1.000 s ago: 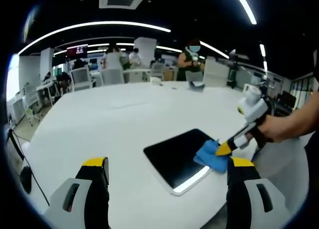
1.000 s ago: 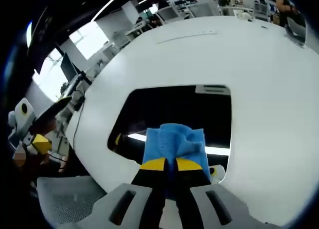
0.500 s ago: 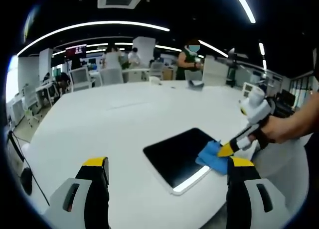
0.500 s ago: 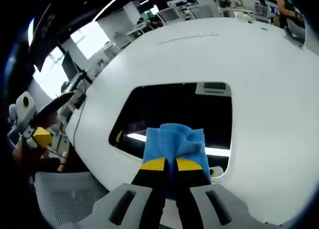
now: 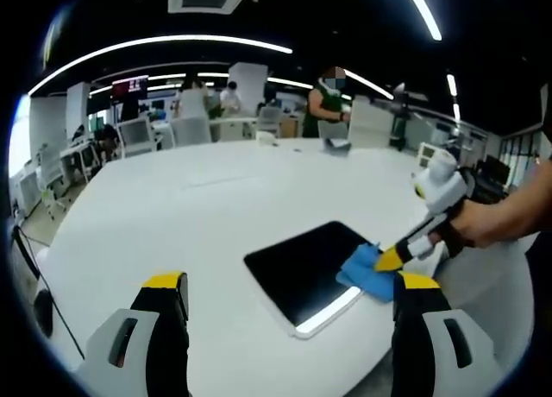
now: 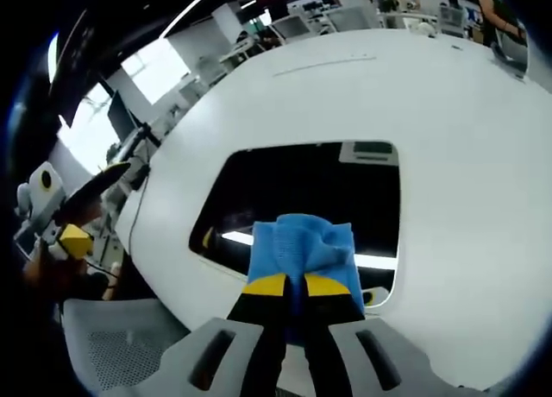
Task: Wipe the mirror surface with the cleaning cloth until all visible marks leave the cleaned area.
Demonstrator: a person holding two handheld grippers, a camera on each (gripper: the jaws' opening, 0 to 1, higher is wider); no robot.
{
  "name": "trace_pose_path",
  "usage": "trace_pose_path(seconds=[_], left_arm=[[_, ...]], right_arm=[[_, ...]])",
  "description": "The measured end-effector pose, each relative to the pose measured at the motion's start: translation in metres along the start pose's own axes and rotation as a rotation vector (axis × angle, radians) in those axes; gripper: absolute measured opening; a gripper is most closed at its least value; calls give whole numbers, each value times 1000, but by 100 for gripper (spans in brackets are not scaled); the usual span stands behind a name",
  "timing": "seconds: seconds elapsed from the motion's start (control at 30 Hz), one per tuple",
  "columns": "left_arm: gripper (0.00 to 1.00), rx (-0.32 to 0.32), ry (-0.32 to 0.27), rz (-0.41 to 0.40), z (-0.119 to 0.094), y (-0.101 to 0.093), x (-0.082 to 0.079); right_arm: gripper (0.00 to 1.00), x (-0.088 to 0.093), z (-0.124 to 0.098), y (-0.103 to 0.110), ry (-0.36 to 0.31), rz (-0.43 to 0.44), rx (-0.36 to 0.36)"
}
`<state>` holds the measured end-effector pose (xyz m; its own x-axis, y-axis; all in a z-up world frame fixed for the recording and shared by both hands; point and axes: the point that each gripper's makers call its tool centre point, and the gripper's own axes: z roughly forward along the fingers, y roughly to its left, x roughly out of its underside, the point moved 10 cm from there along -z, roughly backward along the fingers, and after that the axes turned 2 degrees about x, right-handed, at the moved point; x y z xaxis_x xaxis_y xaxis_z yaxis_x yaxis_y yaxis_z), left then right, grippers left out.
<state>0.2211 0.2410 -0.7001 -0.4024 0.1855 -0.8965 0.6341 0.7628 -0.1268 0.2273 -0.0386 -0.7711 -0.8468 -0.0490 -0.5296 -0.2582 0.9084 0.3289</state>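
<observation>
A dark rectangular mirror [image 5: 304,266] [image 6: 302,194] with a white rim lies flat on the white table [image 5: 207,207] [image 6: 448,112]. My right gripper [image 6: 297,284] is shut on a blue cleaning cloth [image 6: 301,248], which rests on the mirror's near edge. In the left gripper view that cloth [image 5: 364,273] sits on the mirror's right corner, with the right gripper [image 5: 390,259] held by a hand. My left gripper [image 5: 289,282] is open, its yellow-tipped jaws wide apart above the table in front of the mirror.
Office chairs [image 5: 138,136] and several people stand beyond the table's far edge. A small white object [image 5: 269,139] lies near that edge. A mesh chair [image 6: 103,345] sits under the table's near edge, and the left gripper [image 6: 52,216] shows at the left.
The views have barely shifted. The cloth stays clamped at the mirror's edge, sliding only slightly.
</observation>
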Motion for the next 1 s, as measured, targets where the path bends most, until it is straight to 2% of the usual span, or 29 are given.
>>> trace_pose_path(seconds=[1.0], left_arm=[[99, 10, 3, 5, 9, -2, -2]], right_arm=[[1, 2, -13, -26, 4, 39, 32]])
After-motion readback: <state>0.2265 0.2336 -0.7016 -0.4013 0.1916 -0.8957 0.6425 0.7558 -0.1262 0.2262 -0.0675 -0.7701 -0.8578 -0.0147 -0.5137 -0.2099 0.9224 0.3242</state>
